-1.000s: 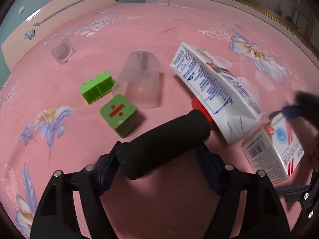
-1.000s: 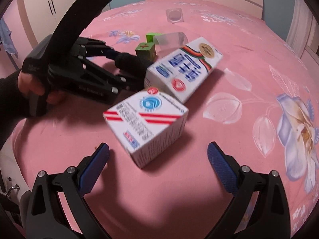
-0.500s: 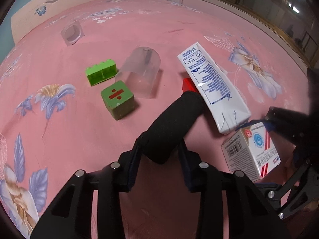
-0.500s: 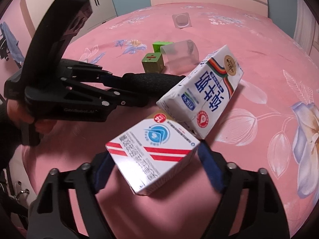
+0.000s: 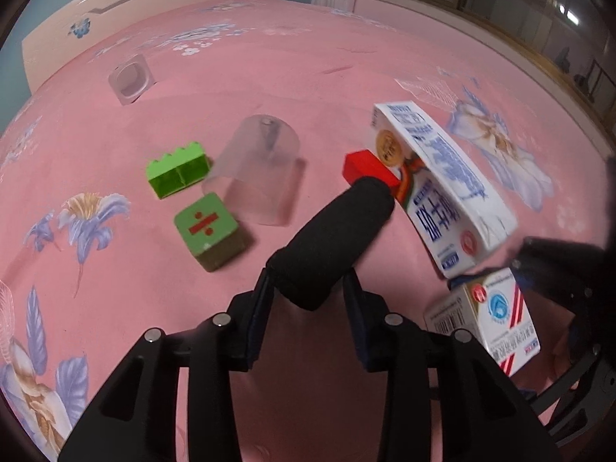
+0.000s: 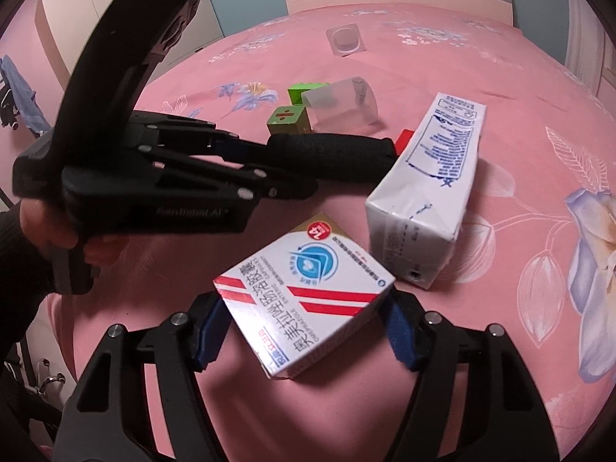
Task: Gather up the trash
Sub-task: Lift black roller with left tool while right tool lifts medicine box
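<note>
The right gripper is clamping a small medicine box between its blue pads. The left gripper is gripping a black foam roll, whose tip is meeting a milk carton lying on the pink bedsheet. Green blocks and a clear cup are lying beyond.

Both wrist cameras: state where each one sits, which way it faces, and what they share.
Left wrist: on the left gripper, looking along its fingers, shut on the black foam roller, across the pink bedspread toward the window; the right gripper's black frame shows at the right edge.
Right wrist: on the right gripper, shut on the medicine box, facing the headboard; the person's left hand shows.
Shared: milk carton, roller, medicine box, green cube, clear cup.
</note>
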Demonstrator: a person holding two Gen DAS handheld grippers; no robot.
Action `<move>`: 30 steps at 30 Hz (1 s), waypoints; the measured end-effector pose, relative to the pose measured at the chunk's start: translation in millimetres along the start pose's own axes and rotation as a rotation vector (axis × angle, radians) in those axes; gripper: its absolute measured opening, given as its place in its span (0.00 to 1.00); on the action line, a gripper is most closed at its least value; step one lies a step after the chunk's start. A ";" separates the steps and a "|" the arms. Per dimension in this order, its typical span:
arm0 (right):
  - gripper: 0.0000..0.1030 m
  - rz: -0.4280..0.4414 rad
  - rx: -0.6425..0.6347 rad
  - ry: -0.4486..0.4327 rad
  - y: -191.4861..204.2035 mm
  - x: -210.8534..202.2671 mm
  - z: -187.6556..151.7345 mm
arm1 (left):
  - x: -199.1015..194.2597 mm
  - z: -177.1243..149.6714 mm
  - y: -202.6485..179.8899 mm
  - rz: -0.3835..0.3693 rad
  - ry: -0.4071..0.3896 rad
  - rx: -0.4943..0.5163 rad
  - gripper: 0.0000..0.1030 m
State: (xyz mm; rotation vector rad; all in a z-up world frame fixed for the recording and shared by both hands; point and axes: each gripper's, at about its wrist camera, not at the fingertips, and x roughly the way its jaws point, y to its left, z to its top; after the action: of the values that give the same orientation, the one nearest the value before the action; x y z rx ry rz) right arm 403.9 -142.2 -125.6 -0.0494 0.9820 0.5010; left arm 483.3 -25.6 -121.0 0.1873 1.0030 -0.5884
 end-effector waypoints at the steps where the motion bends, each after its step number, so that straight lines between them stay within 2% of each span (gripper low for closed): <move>1: 0.67 0.000 0.002 0.000 0.0 0.2 -0.1 | 0.9 0.8 2.7 -0.018 0.000 -0.015 0.39; 4: 0.67 0.001 0.009 -0.003 -1.3 -0.9 0.2 | -0.1 2.0 5.8 -0.038 -0.019 -0.053 0.36; 8: 0.67 -0.001 0.014 -0.003 -2.7 -1.8 0.5 | -3.7 1.4 1.7 -0.051 -0.038 -0.046 0.27; 15: 0.67 -0.009 0.025 0.001 -5.9 -4.7 -0.5 | -10.5 2.9 -9.4 -0.048 -0.038 -0.019 0.24; 21: 0.67 -0.010 0.030 0.003 -6.9 -5.8 -1.7 | -9.0 1.9 -18.0 -0.001 -0.030 0.011 0.26; 24: 0.67 -0.007 0.032 0.004 -7.4 -5.5 -0.9 | -7.4 3.1 -17.8 0.058 -0.026 0.027 0.34; 26: 0.67 -0.006 0.036 0.004 -7.5 -4.6 -0.4 | -6.0 5.0 -12.7 0.077 -0.027 0.017 0.50; 28: 0.67 -0.006 0.036 0.004 -7.3 -4.0 -1.6 | -3.8 8.6 -5.3 0.076 -0.029 0.000 0.57; 30: 0.67 -0.006 0.035 0.004 -7.8 -4.1 -2.2 | -0.1 11.7 -0.3 0.067 -0.027 0.000 0.59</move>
State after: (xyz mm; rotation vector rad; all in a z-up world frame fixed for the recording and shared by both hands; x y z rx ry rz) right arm 403.6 -151.3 -124.9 -0.0221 0.9940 0.4788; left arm 491.7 -30.7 -114.6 0.2117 0.9671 -0.5288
